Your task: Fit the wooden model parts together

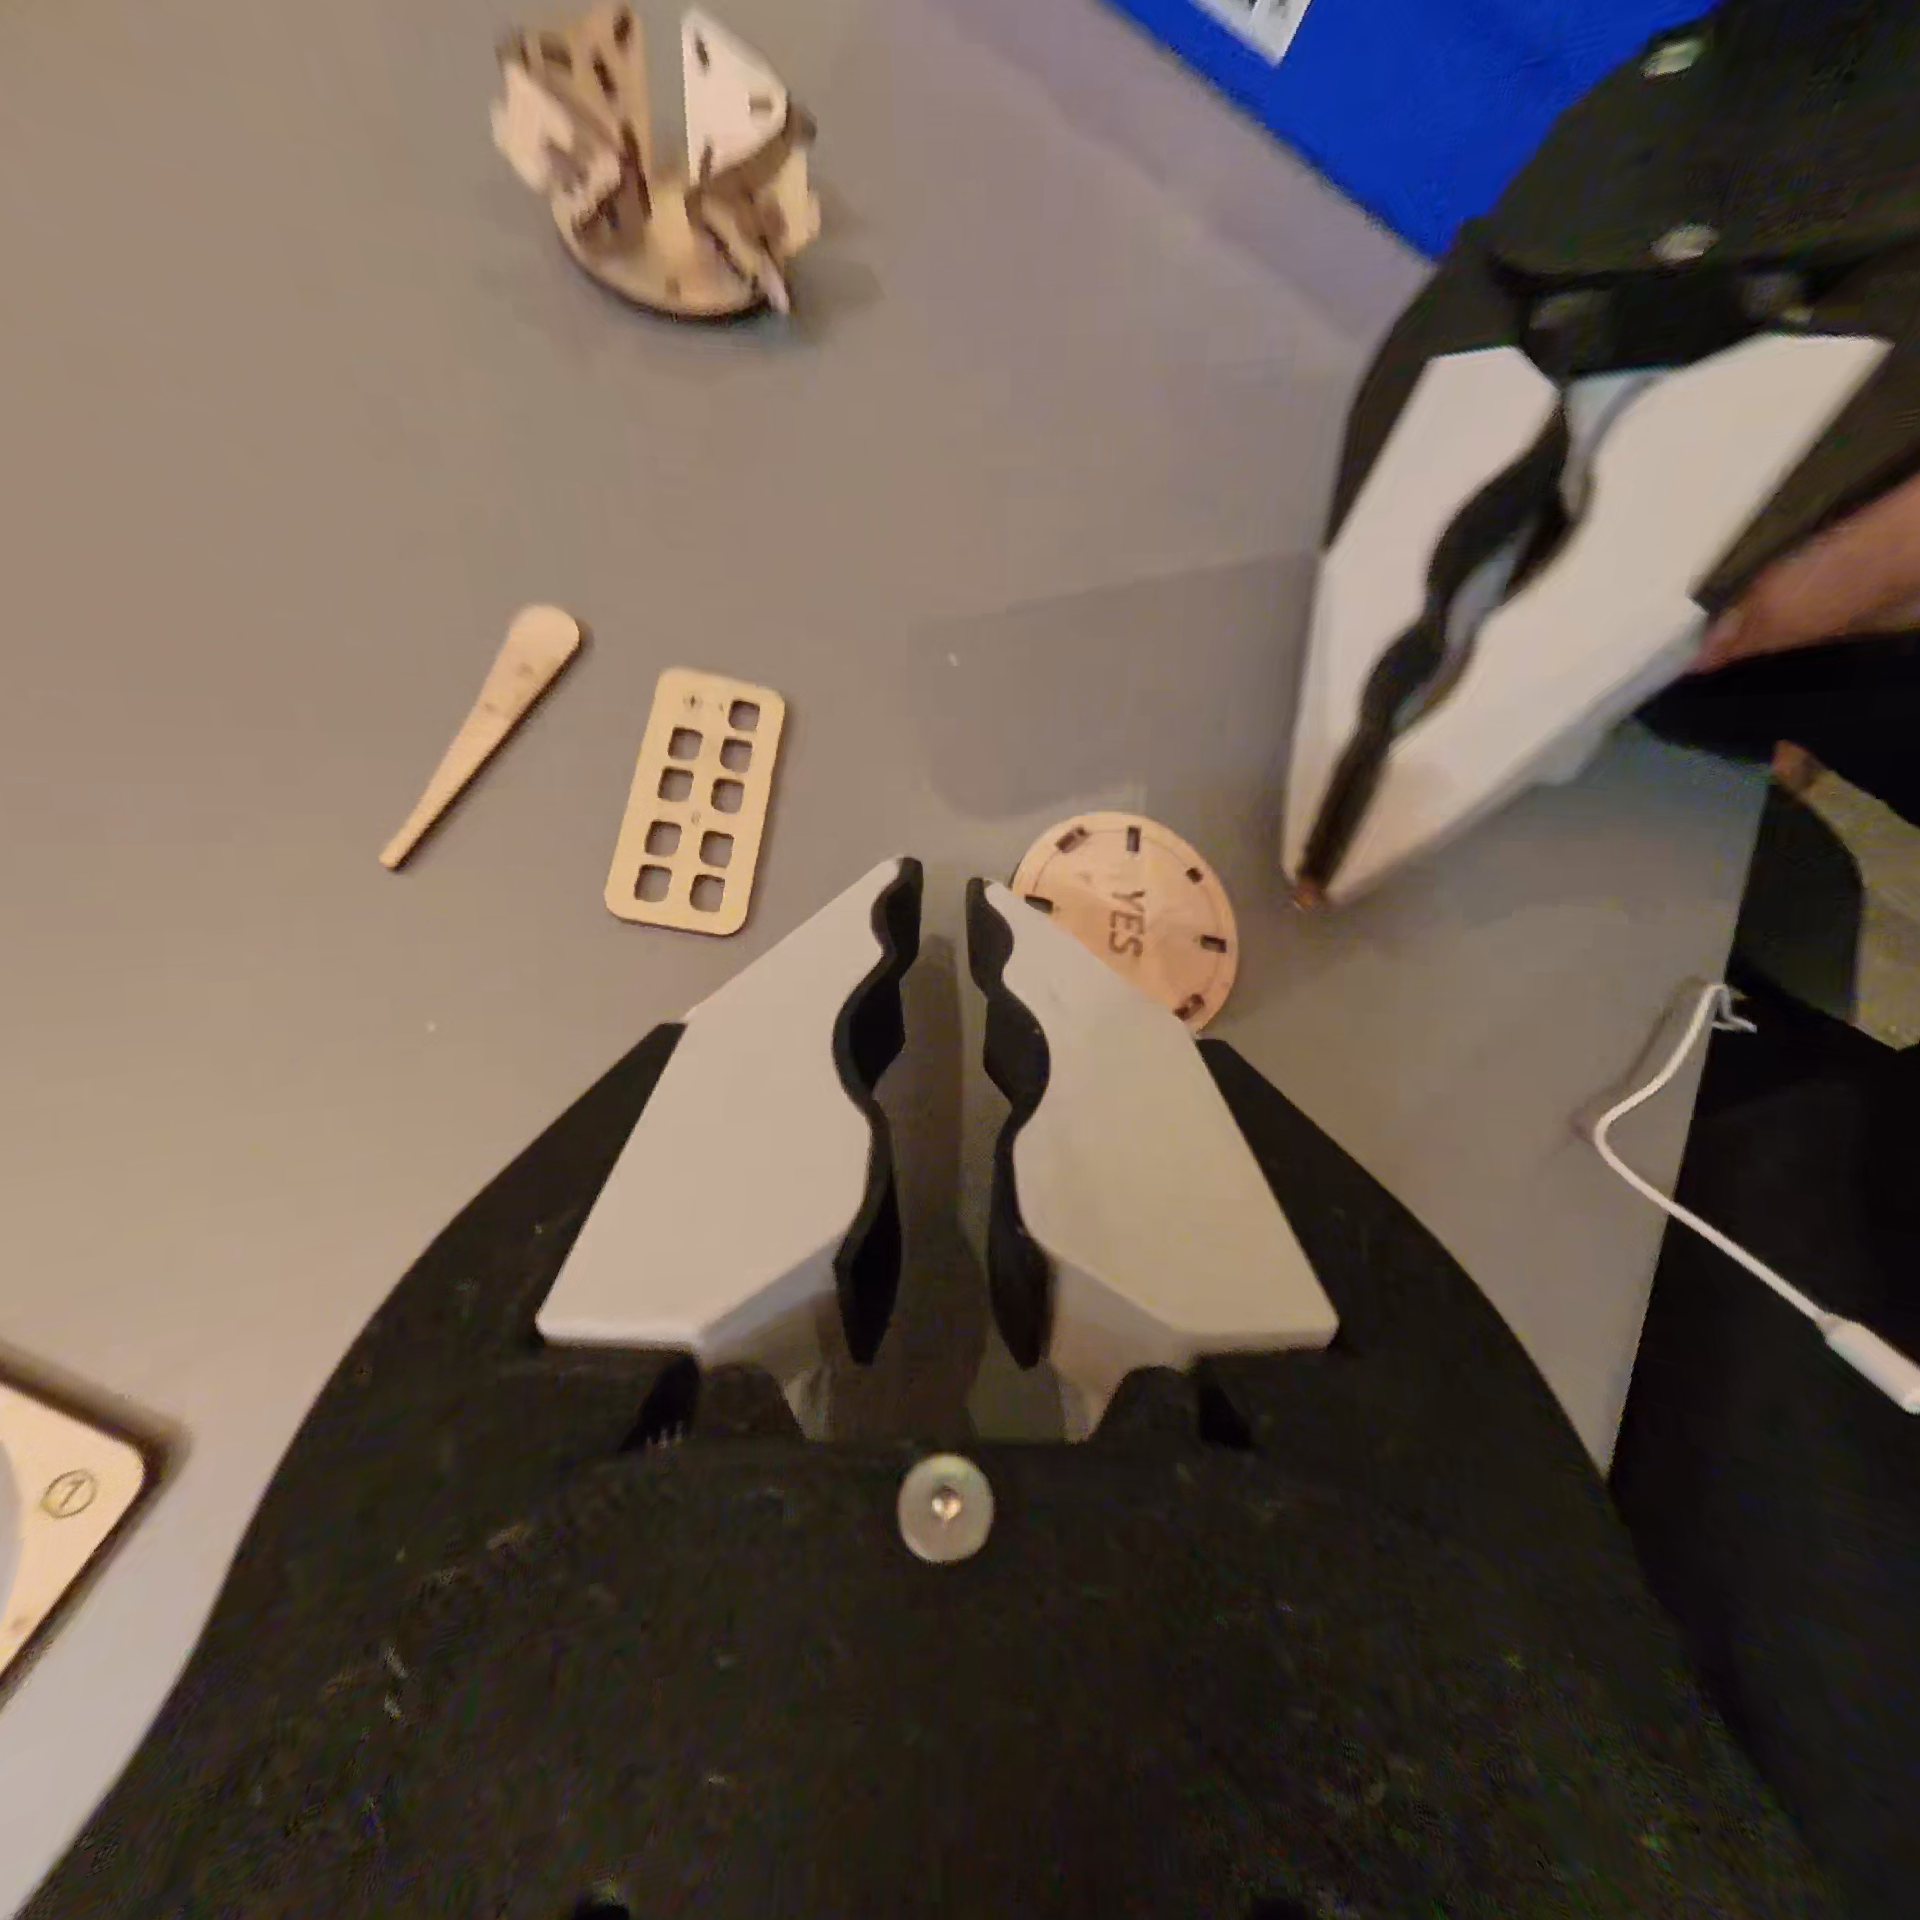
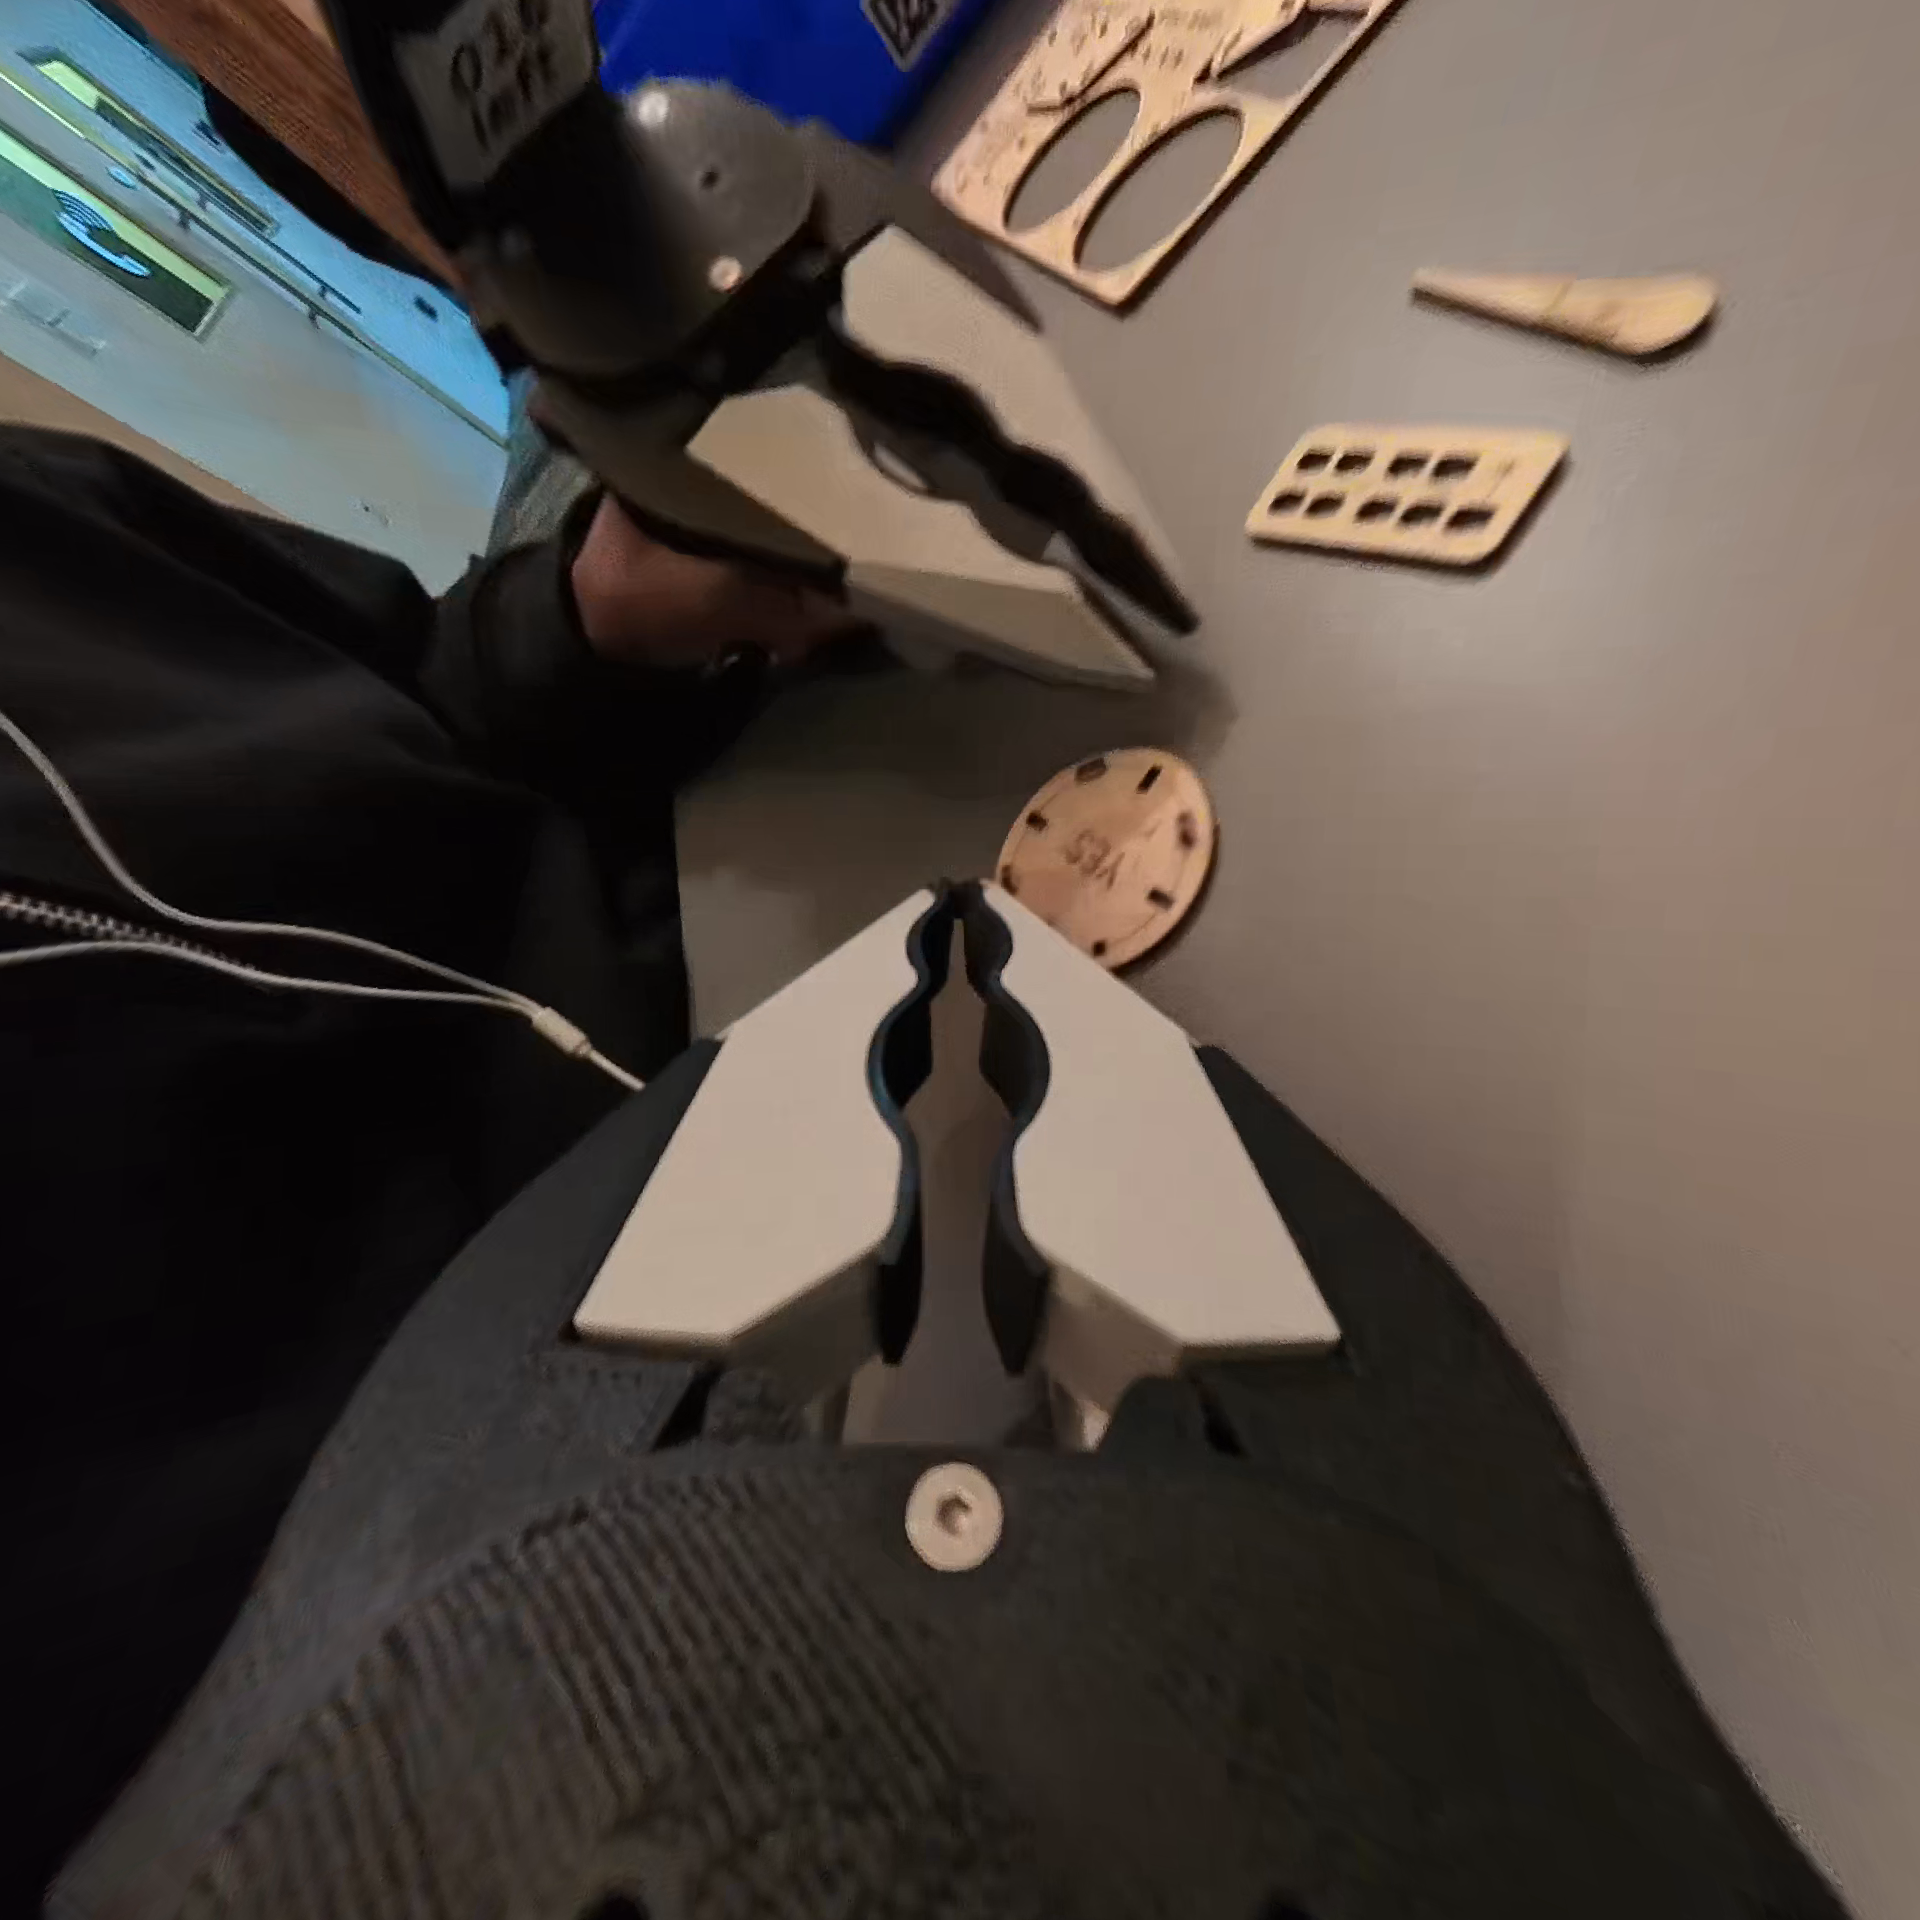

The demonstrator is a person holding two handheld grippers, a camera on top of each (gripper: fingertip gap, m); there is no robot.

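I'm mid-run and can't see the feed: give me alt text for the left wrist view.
The left tongs hang slightly open and empty over a grey table, beside a round wooden disc. The right tongs, tips together, point down right of the disc. Farther off lie a slotted wooden plate, a tapered wooden stick and a wooden assembly.

you get dim, warm, even light on the grey table (image 1: pixel 260 468). soft shadows sit under both grippers. motion blur smears the wooden assembly (image 1: pixel 665 166) and the far gripper (image 1: pixel 1320 883). wide-angle bending stretches the edges; the window (image 2: pixel 125 239) glares blue-white.
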